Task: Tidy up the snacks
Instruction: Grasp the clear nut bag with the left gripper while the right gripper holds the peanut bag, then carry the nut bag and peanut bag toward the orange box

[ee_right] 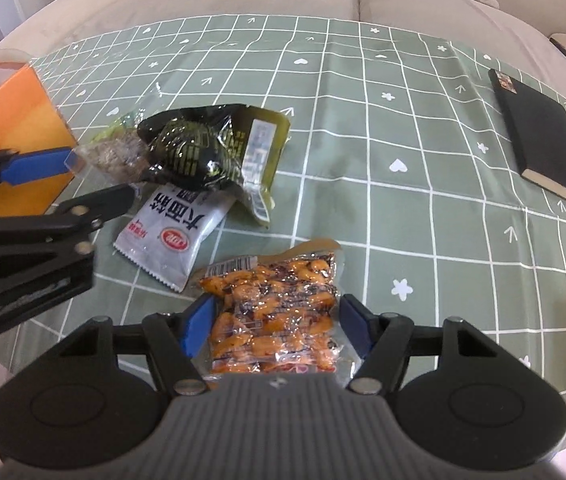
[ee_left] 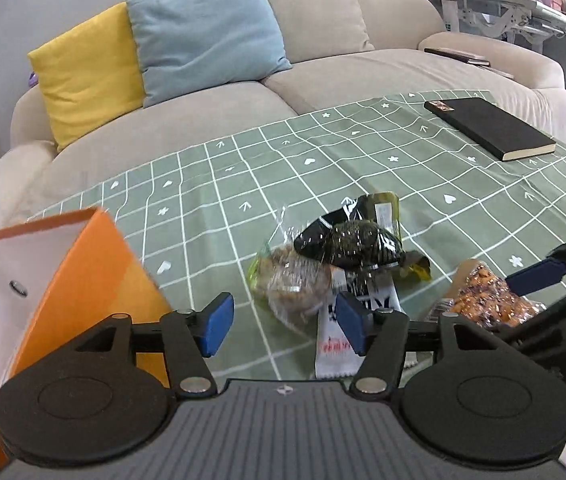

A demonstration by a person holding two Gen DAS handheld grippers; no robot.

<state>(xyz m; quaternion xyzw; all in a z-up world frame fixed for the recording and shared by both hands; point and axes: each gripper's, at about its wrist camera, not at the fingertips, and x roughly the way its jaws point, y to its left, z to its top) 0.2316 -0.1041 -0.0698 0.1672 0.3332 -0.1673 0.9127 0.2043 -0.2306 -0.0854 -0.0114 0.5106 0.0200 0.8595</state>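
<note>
Right gripper (ee_right: 275, 326): jaws spread, straddling the orange peanut packet (ee_right: 275, 312) on the checked tablecloth (ee_right: 403, 160); pads not pressing it.
Left gripper (ee_left: 281, 326): jaws spread, empty, above the cloth.
White sachet (ee_right: 171, 236): at 10 o'clock of the peanuts.
Dark green packet (ee_right: 211, 148): beyond, partly over the sachet.
Orange box (ee_left: 83, 272): 9 o'clock edge.
Black notebook (ee_right: 543, 140): 2 o'clock, well apart.

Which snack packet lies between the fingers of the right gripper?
The clear packet of orange snacks, nearest the right gripper. The white packet and the dark green packet lie farther away.
</note>
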